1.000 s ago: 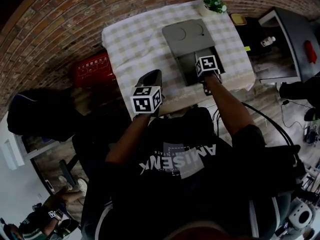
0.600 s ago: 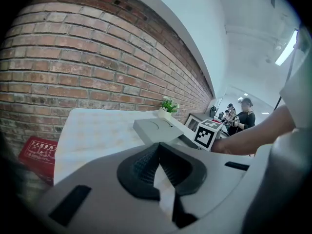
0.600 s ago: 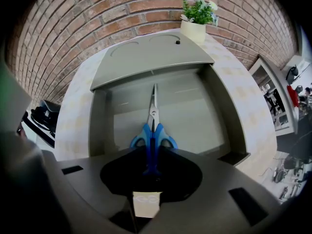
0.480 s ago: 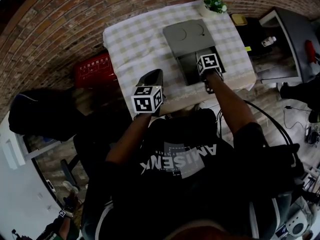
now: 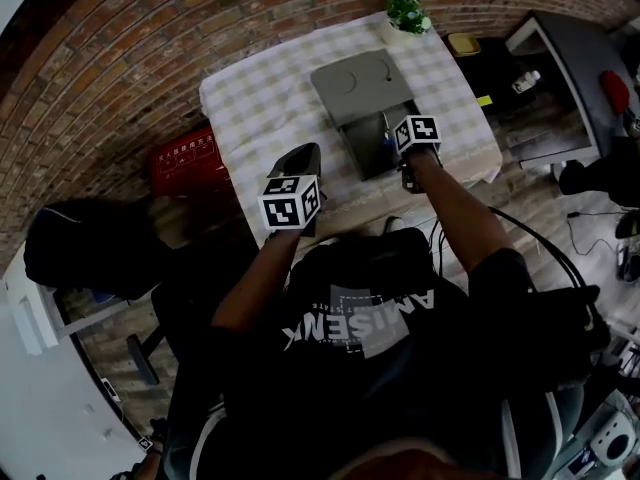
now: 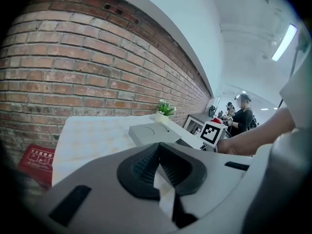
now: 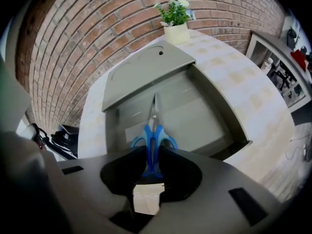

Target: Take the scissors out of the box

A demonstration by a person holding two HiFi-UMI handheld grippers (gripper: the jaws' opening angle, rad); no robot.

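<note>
One brick wall (image 6: 73, 72) is filling the background, and against it a table (image 5: 260, 98) under a pale checked cloth is standing, with a red case (image 5: 185, 153) lying on the floor beside its left end. A grey box (image 5: 372, 160) is sitting on the right half of the cloth, its lid (image 5: 355, 83) pushed back toward the wall so that the near compartment is lying open. The left gripper (image 6: 158, 167) is hovering off the table's near left edge, well apart from the box, with its jaws pressing together on nothing. The right gripper (image 7: 152, 162) is pointing steeply down over the open compartment, and its pads are clamping the blue handles of the scissors (image 7: 153, 130). The scissors are lying in line with that gripper, their closed blades reaching across the compartment toward the lid; whether the tips are touching the box floor cannot be told. A small potted plant (image 5: 405, 13) is standing at the far edge, beyond the lid.
</note>
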